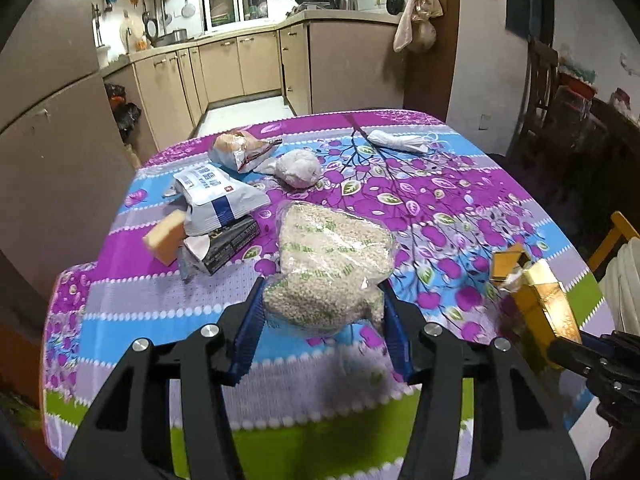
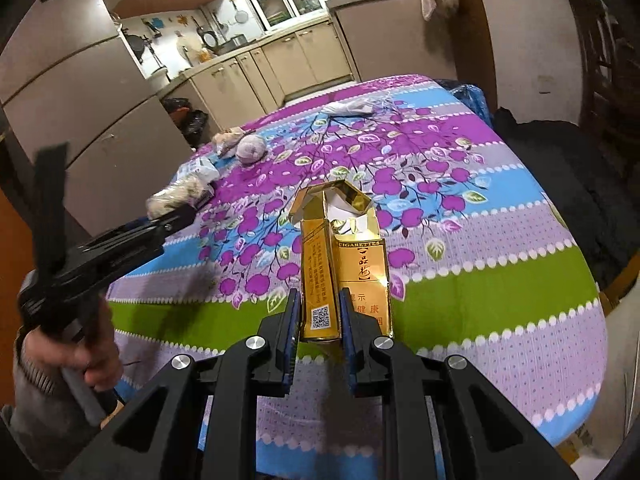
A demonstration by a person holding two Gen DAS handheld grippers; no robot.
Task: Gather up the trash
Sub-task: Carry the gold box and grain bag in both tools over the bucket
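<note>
My left gripper is shut on a clear plastic bag of pale grains, held above the near part of the table. My right gripper is shut on an opened gold cigarette box, lifted over the table's near edge; the box also shows in the left wrist view. The left gripper with its bag shows in the right wrist view.
The table has a purple, blue and green floral cloth. On it lie a white and blue packet, a yellow sponge, a dark box, a brown wrapper, a crumpled tissue ball and a white wrapper. Kitchen cabinets stand behind.
</note>
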